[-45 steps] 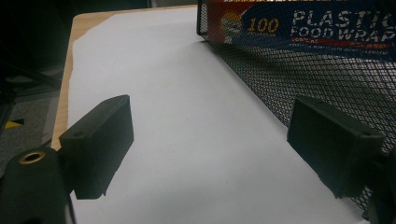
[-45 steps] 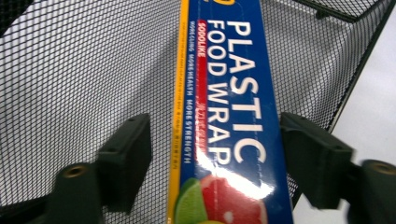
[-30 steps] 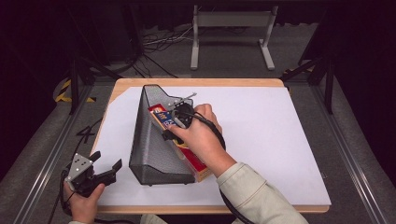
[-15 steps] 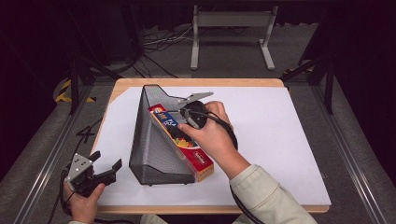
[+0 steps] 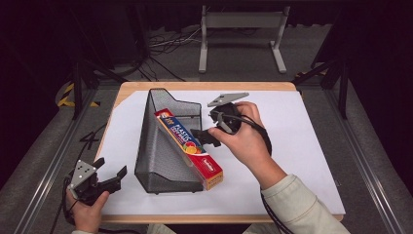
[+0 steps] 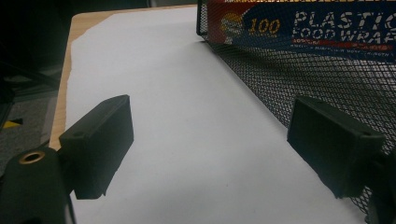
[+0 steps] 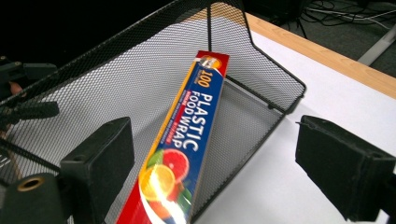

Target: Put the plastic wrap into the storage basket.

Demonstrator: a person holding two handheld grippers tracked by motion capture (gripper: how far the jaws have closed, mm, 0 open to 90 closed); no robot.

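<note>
Right gripper view puts my right gripper [image 7: 212, 154] just over the box of plastic food wrap [image 7: 180, 154], fingers [image 7: 100, 161] spread wide and empty, one on each side of the box. The box leans inside the black mesh file holder [image 7: 243, 105], its top corner against the back wall and its lower end poking out of the open front onto the white sheet [image 5: 302, 141] covering the worktop [image 5: 195, 86].

Nothing pins that box. As I judge it, a nudge from either finger could slide it along the mesh or tip it flat, and the glossy cardboard looks slippery. If I close too near the edge, I may catch a wire of the holder with it and drag the light holder across the sheet.

My left gripper [image 5: 104, 178] sits low at the near-left corner, fingers apart, holding nothing, well away from the holder, so it steadies nothing.
</note>
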